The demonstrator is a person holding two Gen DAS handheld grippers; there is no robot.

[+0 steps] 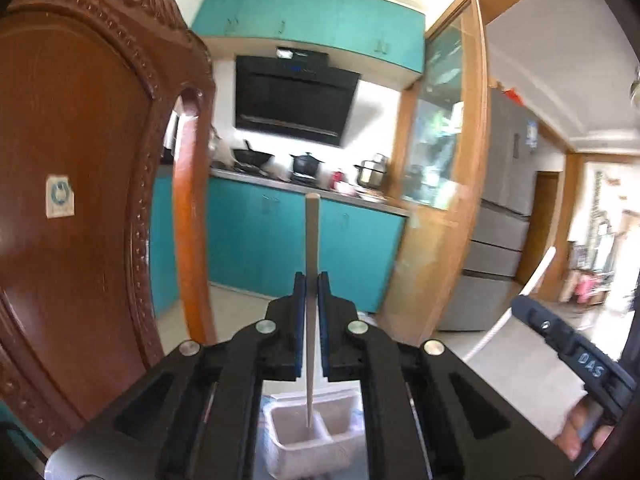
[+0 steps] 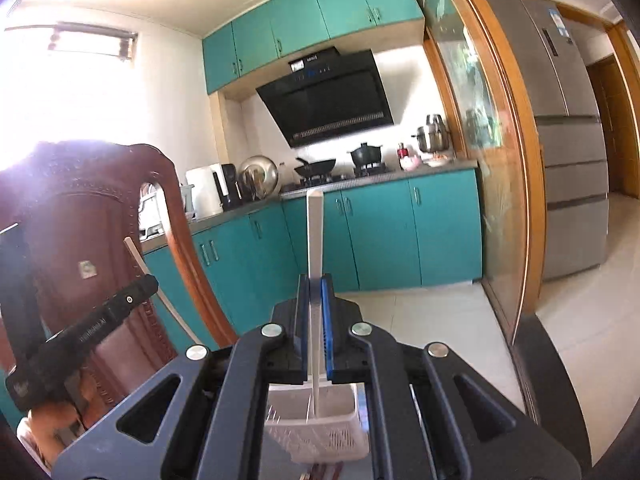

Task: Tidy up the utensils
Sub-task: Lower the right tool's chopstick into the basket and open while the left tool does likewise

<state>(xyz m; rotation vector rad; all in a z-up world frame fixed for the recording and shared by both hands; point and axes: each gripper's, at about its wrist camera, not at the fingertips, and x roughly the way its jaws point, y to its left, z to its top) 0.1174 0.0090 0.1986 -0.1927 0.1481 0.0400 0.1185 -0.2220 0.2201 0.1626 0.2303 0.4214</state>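
Note:
In the left wrist view my left gripper (image 1: 311, 280) is shut on a pale beige chopstick (image 1: 311, 236). The stick points up and forward, and its lower end hangs over a white divided utensil holder (image 1: 280, 432) below. In the right wrist view my right gripper (image 2: 315, 280) is shut on a white chopstick (image 2: 314, 232), whose lower end hangs over the white perforated utensil holder (image 2: 344, 440). Each view also catches the other gripper at its edge with its stick: the right gripper (image 1: 524, 304) and the left gripper (image 2: 150, 280).
A carved brown wooden chair back (image 1: 80, 200) stands close on the left. Beyond are teal kitchen cabinets (image 2: 380, 232), a black range hood (image 2: 328, 96), pots on the stove, a glass sliding door (image 2: 480, 140) and a grey refrigerator (image 2: 568, 160). Dark sticks (image 2: 326, 472) lie under the holder.

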